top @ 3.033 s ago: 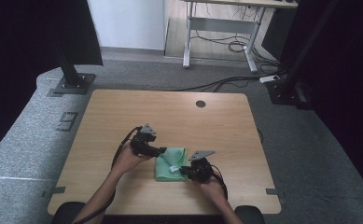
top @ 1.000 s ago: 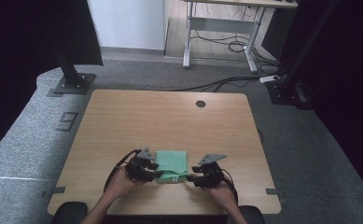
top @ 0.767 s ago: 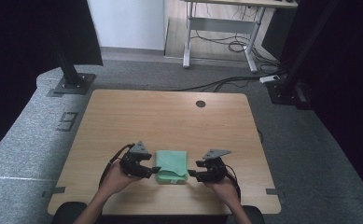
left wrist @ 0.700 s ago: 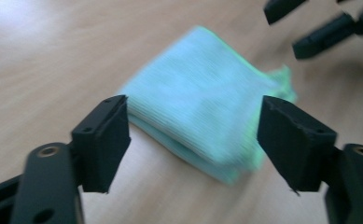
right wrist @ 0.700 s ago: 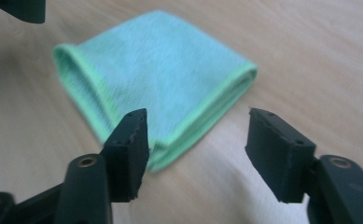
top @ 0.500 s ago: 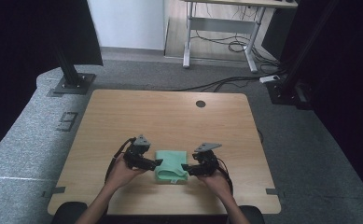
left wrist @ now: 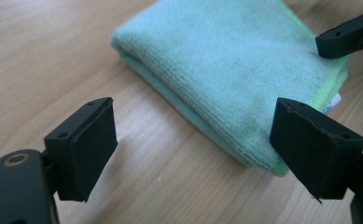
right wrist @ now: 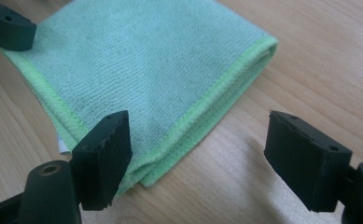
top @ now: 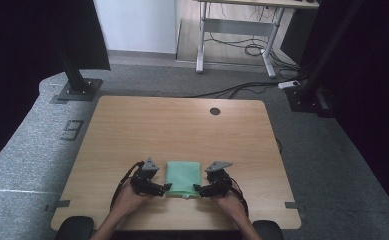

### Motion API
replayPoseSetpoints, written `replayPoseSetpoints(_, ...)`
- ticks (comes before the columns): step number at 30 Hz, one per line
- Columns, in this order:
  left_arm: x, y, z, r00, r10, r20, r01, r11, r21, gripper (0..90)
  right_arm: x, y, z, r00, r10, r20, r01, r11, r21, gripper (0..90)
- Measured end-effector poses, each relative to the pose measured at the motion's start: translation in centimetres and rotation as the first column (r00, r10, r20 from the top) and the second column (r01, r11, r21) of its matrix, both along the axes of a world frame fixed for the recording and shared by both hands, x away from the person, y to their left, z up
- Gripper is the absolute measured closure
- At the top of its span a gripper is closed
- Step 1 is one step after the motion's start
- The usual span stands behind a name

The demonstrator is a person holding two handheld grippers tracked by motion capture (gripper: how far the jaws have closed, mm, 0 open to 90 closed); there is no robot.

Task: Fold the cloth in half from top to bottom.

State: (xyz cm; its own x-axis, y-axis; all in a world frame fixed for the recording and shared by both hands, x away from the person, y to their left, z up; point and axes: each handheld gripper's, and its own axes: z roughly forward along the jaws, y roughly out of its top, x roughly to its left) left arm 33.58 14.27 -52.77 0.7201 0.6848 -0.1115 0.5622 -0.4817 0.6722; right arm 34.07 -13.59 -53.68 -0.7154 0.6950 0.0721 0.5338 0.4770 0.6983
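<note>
While both sets of jaws stand wide with nothing between the pads, having just been opening, the left gripper (top: 165, 188) sits at the near left corner of the folded green cloth (top: 183, 177) and the right gripper (top: 198, 189) at its near right corner. Cloth: flat, folded (several layers, stitched edge), near the front edge of the wooden table (top: 147, 125).

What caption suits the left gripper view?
Open left tool at the edge of a folded green cloth on a wooden table.
</note>
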Motion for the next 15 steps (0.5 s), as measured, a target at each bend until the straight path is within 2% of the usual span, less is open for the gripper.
replayPoseSetpoints(3, -0.2, 0.1, -0.5, 0.9999, 0.005, 0.011, -0.005, 1.0000, 0.007, 14.7, -0.2, 0.2, -0.3, 1.0000, 0.003, 0.009, -0.003, 1.000, -0.021, 22.4)
replayPoseSetpoints(9, -0.3, -0.1, -1.3, 0.9990, 0.001, 0.044, -0.002, 0.9995, 0.031, 14.0, -0.5, 0.2, -0.7, 0.9995, -0.017, 0.028, 0.018, 1.000, -0.022, 20.6)
replayPoseSetpoints(15, -0.2, 0.0, -1.8, 0.9977, 0.002, 0.067, -0.004, 0.9995, 0.031, 11.9, -0.5, 0.1, -1.0, 0.9989, -0.033, 0.031, 0.034, 0.999, -0.014, 18.4)
